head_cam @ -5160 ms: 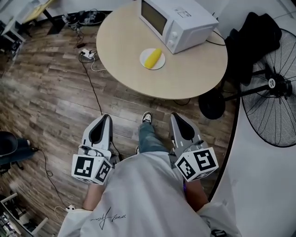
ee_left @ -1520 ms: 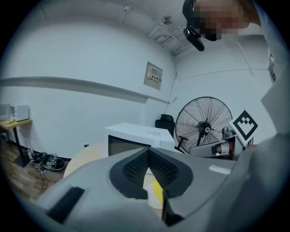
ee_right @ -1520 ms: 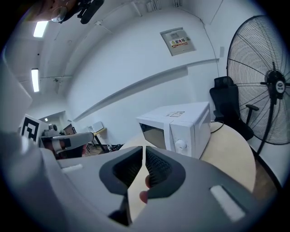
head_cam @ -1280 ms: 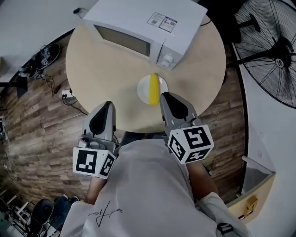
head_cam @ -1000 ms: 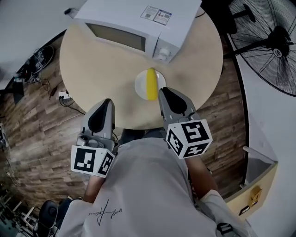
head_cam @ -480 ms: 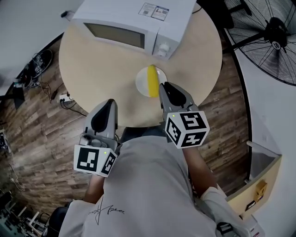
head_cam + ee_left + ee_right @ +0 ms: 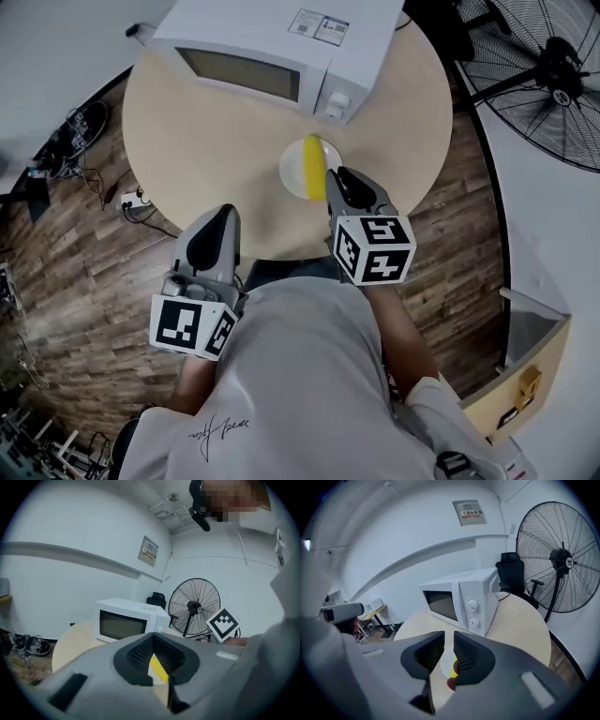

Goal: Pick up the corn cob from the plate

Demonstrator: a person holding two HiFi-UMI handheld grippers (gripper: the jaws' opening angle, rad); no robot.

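Right now the corn cob (image 7: 313, 167) lies alone on the white plate (image 7: 292, 174). The plate sits on the round desk (image 7: 206, 141), just in front of the white microwave (image 7: 272, 47), whose door is closed. The right gripper (image 7: 339, 176) hangs at the plate's near right edge, tilted down toward it. Its fingers (image 7: 471, 657) stand a narrow way apart, having just been opening, and nothing is between them; the cob and plate show through the gap, beyond the tips. The left gripper (image 7: 217, 214) hovers over the desk's near edge, well apart from the plate. Its fingers (image 7: 136, 656) meet at the tips and hold nothing.
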